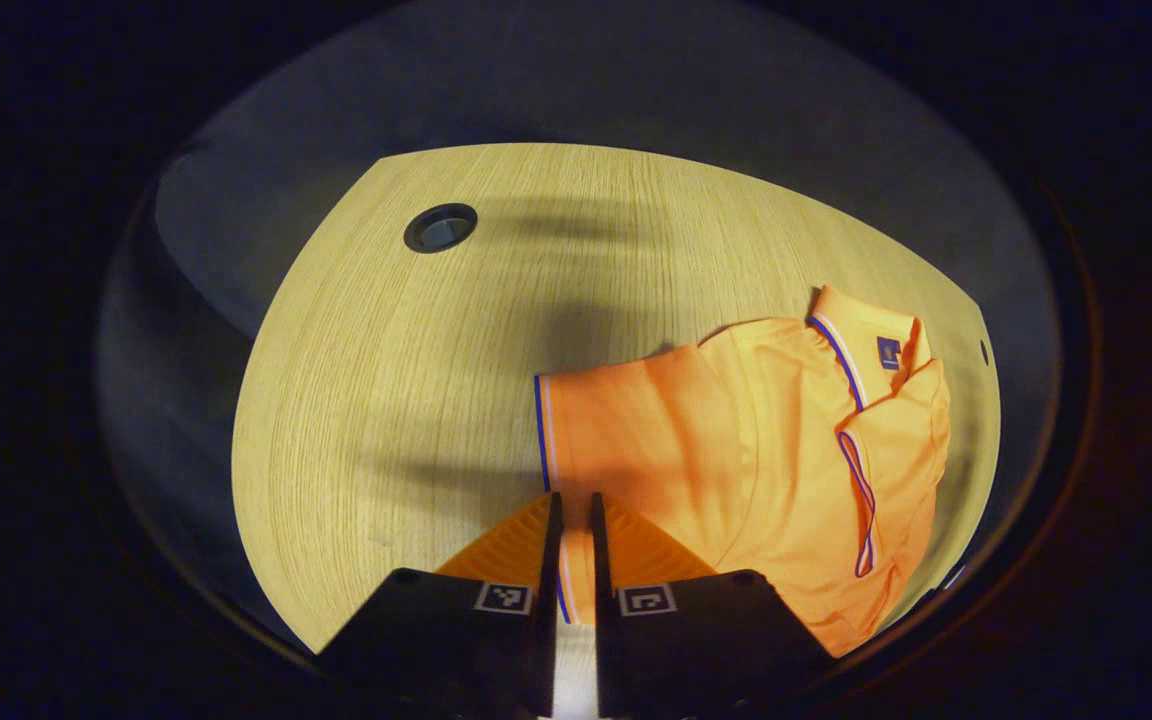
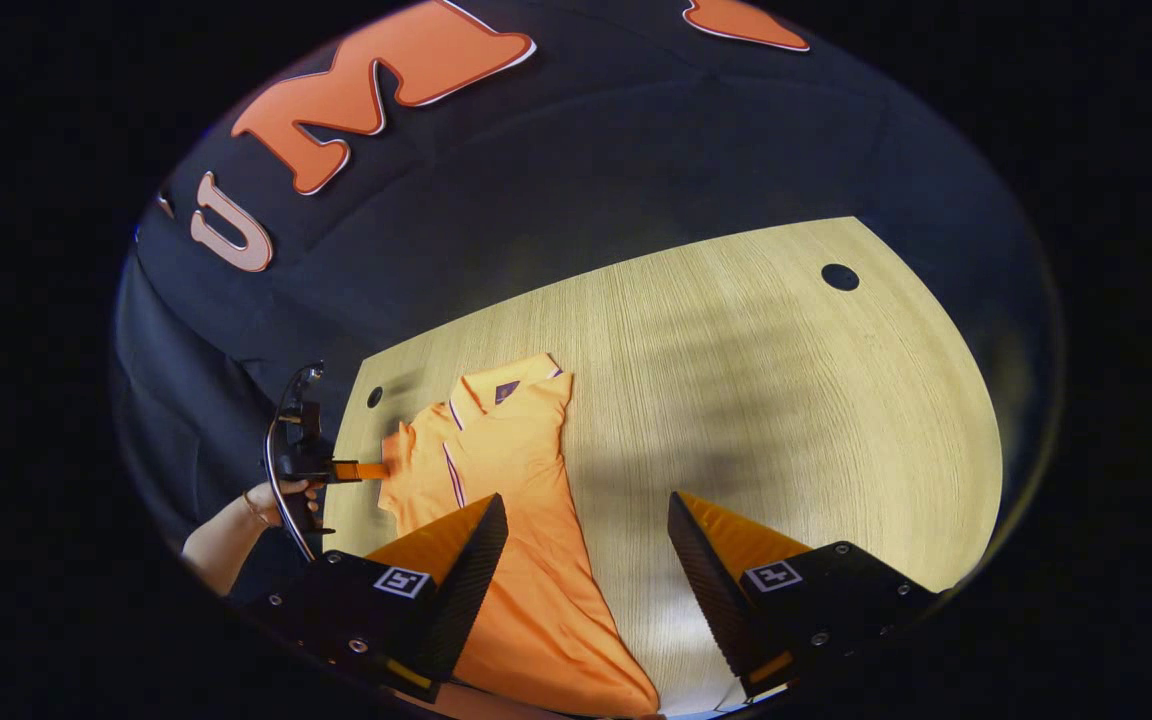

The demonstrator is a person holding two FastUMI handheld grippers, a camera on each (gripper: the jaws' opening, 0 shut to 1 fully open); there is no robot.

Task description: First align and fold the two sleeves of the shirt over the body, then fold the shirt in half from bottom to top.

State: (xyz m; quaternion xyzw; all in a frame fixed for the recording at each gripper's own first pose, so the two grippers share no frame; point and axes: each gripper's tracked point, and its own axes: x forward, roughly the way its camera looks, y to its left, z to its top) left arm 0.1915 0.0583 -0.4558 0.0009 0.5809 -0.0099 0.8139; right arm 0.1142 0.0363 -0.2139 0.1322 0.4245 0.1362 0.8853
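The left tool (image 1: 572,500) is pinched nearly closed on the trimmed sleeve edge of the one orange polo shirt (image 1: 736,450), which lies on the wooden bench (image 1: 386,400). The right tool (image 2: 586,515) hangs wide open above the shirt's body, holding nothing. Two round holes (image 2: 840,277) mark the bench.

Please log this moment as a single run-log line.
left hand-held gripper: shut on sleeve | right hand-held gripper: open above shirt | table: shirt partly folded
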